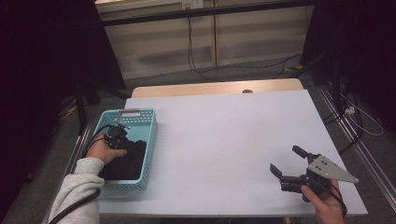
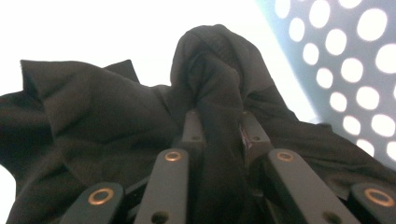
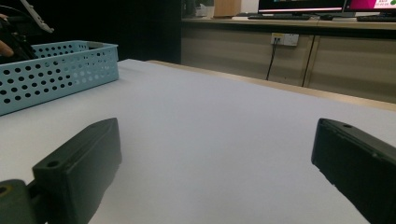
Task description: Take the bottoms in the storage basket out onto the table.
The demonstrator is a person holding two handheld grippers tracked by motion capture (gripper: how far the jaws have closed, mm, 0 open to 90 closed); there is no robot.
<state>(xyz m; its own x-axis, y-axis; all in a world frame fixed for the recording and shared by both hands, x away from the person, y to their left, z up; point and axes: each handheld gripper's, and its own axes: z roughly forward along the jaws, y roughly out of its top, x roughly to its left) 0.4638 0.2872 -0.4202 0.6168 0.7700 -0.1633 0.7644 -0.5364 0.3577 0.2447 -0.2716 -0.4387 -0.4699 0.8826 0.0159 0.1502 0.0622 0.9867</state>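
Observation:
A light blue perforated basket (image 1: 148,135) stands at the table's left edge, with a black cloth (image 1: 125,161) lying inside it. My left gripper (image 1: 122,140) reaches down into the basket. In the left gripper view its jaws pinch a raised fold of the black cloth (image 2: 215,84), so my left gripper (image 2: 218,122) is shut on it beside the basket wall (image 2: 355,70). My right gripper (image 1: 286,161) rests low over the table's near right corner, jaws wide apart. In the right gripper view my right gripper (image 3: 215,158) holds nothing, and the basket (image 3: 56,77) sits far off at the left.
The white table top (image 1: 224,135) stretches between the basket and my right gripper. A wooden strip (image 1: 215,87) runs along the far edge. Cables (image 1: 196,60) trail over the floor beyond, and dark stands flank both sides.

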